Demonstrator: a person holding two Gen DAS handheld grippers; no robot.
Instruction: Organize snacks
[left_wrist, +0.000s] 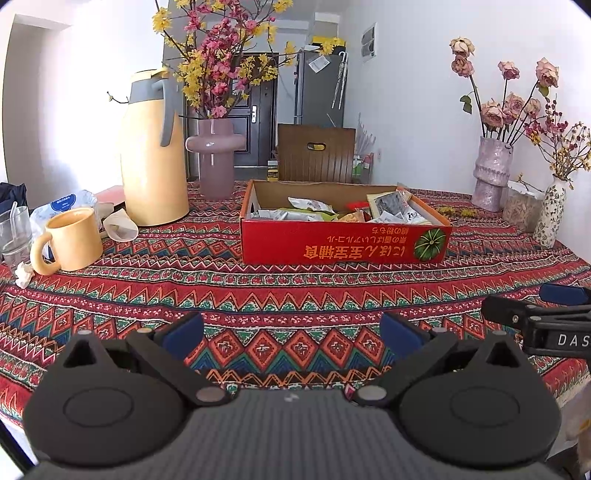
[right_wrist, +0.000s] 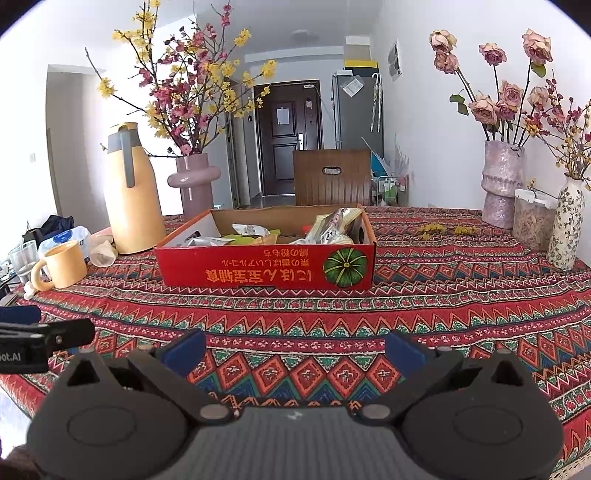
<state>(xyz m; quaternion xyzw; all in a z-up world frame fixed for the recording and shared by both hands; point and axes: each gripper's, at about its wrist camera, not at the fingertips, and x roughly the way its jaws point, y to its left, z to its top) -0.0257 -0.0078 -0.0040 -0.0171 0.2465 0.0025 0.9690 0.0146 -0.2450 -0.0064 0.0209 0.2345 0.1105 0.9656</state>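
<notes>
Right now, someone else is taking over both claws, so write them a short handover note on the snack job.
Left claw: open, empty, low over the tablecloth, short of the box.
Right claw: open, empty, beside the left one, also short of the box.
Snacks: loose packets lie jumbled inside the red cardboard box mid-table. None show on the cloth outside it.
Nearby: yellow mug and thermos jug to the left, vases and a clear container to the right.
Done: nothing gripped, so no sorting is evident.
Left: reach into the box and arrange the packets.
</notes>
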